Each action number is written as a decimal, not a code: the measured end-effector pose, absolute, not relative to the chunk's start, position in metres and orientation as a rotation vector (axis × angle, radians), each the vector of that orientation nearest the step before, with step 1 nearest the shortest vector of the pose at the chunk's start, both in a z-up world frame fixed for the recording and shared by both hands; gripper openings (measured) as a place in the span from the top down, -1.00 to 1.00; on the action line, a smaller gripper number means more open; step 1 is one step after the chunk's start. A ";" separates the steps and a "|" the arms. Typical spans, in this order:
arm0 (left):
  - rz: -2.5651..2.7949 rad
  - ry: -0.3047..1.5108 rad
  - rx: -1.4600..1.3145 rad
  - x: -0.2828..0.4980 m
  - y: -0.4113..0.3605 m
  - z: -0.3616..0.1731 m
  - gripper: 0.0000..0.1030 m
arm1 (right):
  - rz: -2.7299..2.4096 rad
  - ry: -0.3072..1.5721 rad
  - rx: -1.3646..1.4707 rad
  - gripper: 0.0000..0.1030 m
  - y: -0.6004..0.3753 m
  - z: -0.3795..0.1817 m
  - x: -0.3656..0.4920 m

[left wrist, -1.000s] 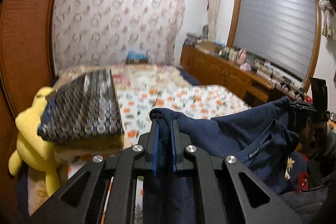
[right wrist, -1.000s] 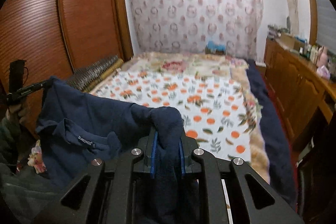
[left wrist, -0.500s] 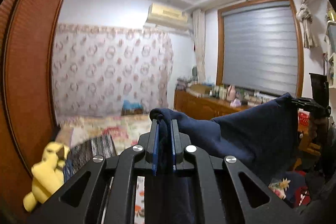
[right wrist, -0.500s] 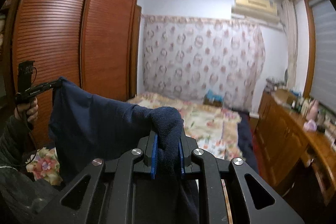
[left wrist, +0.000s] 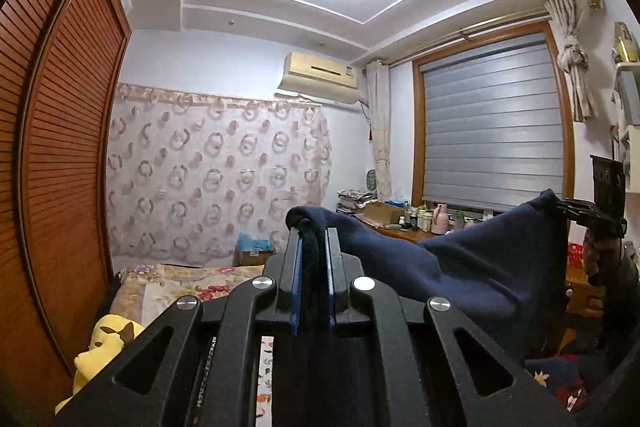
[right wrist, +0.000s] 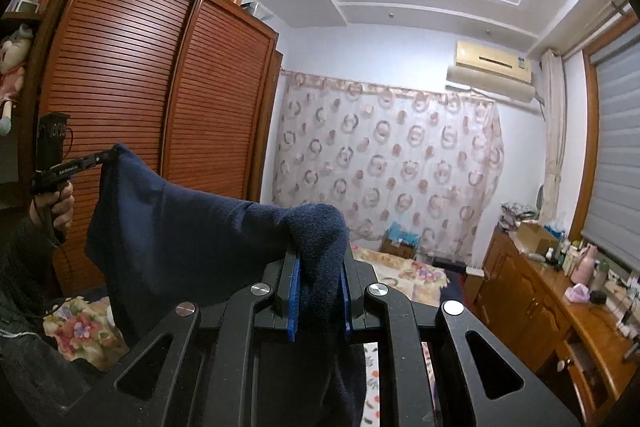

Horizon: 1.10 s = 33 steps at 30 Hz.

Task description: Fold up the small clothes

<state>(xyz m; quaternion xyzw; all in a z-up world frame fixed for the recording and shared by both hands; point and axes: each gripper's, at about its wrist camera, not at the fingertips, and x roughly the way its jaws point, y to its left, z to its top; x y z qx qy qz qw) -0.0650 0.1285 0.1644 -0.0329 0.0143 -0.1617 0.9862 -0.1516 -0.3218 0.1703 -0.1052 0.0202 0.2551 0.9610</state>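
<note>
A navy blue garment [left wrist: 492, 259] hangs in the air, stretched between my two grippers. My left gripper [left wrist: 314, 239] is shut on one bunched corner of it. In the right wrist view my right gripper [right wrist: 318, 259] is shut on the other corner of the navy garment [right wrist: 188, 239]. Each camera sees the other gripper at the far end of the cloth: the right gripper [left wrist: 566, 205] at the right edge, the left gripper [right wrist: 108, 155] at the left, held by a hand [right wrist: 60, 205]. Both grippers point level, high above the bed.
A bed [left wrist: 176, 283] with a floral cover lies below, with a yellow plush toy [left wrist: 100, 347] at its left side. Louvred wooden wardrobe doors [right wrist: 160, 115] stand on the left. A wooden dresser [right wrist: 552, 307] crowded with bottles runs under the window.
Both grippers have risen with the garment, lifting it off the bed. The views now tilt up to the ceiling and the cloth hangs taut between them.
</note>
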 end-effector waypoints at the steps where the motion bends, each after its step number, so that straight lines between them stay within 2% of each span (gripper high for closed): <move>1: -0.312 0.034 -0.060 -0.057 0.127 0.164 0.80 | 0.514 0.039 -0.221 0.69 -0.318 0.167 -0.148; 7: -0.240 0.118 -0.061 0.018 0.118 0.150 0.80 | 0.469 0.125 -0.260 0.69 -0.291 0.166 -0.063; 11: -0.199 0.270 -0.075 0.114 0.119 0.112 0.77 | 0.389 0.250 -0.277 0.69 -0.267 0.134 0.035; 14: -0.148 0.370 -0.055 0.176 0.118 0.076 0.53 | 0.333 0.361 -0.243 0.63 -0.254 0.091 0.112; 15: -0.139 0.399 -0.051 0.189 0.116 0.065 0.28 | 0.320 0.405 -0.222 0.46 -0.252 0.076 0.135; 16: -0.140 0.422 -0.055 0.198 0.116 0.057 0.11 | 0.302 0.461 -0.198 0.28 -0.251 0.058 0.160; 17: -0.146 0.461 -0.067 0.211 0.119 0.041 0.11 | 0.272 0.525 -0.188 0.27 -0.249 0.037 0.184; 20: -0.153 0.550 -0.060 0.216 0.113 0.012 0.05 | 0.233 0.637 -0.159 0.27 -0.252 -0.006 0.220; 21: -0.159 0.559 -0.054 0.214 0.108 0.009 -0.04 | 0.242 0.652 -0.152 0.27 -0.253 -0.015 0.223; 23: -0.170 0.571 -0.043 0.205 0.102 -0.001 -0.30 | 0.246 0.656 -0.140 0.26 -0.257 -0.028 0.221; 24: -0.184 0.581 -0.038 0.203 0.097 -0.004 -0.52 | 0.258 0.659 -0.134 0.20 -0.258 -0.030 0.219; 25: -0.203 0.589 -0.023 0.198 0.091 -0.008 -0.56 | 0.270 0.663 -0.130 0.08 -0.260 -0.033 0.220; 28: -0.211 0.597 0.001 0.188 0.081 -0.009 -0.56 | 0.302 0.669 -0.125 -0.11 -0.262 -0.037 0.211; 33: -0.255 0.609 0.023 0.166 0.065 -0.014 -0.56 | 0.325 0.698 -0.157 -0.11 -0.283 -0.028 0.198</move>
